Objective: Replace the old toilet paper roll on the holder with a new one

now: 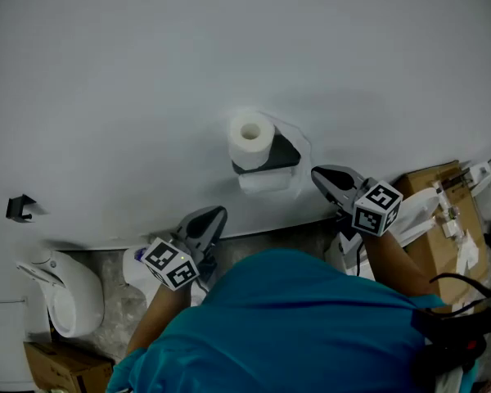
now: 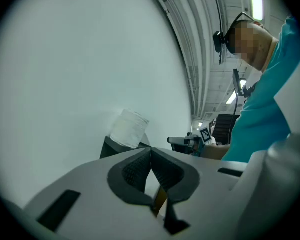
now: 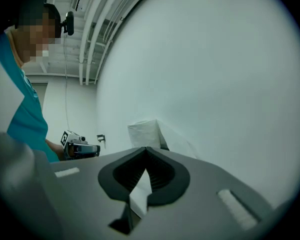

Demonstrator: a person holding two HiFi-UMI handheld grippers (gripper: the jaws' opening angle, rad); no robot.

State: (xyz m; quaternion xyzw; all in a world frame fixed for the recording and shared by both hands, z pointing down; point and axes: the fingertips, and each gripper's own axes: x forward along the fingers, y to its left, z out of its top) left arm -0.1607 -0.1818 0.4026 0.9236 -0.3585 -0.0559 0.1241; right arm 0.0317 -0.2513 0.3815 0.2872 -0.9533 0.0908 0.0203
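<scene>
A white toilet paper roll (image 1: 250, 135) sits on a dark holder (image 1: 272, 159) fixed to the white wall, with a loose sheet hanging below it. My left gripper (image 1: 217, 213) is low and left of the holder, jaws shut with nothing between them. My right gripper (image 1: 317, 173) is just right of the holder, also shut and empty. In the left gripper view the roll (image 2: 129, 128) and holder (image 2: 114, 148) stand ahead beyond the closed tips (image 2: 151, 149). The right gripper view shows the roll (image 3: 144, 132) beyond its closed tips (image 3: 146, 148).
A white toilet (image 1: 65, 295) stands at the lower left. Cardboard boxes (image 1: 438, 211) with packaging lie at the right, another box (image 1: 61, 368) at the bottom left. A small dark hook (image 1: 20, 208) is on the wall at left. The person's teal shirt (image 1: 311, 326) fills the foreground.
</scene>
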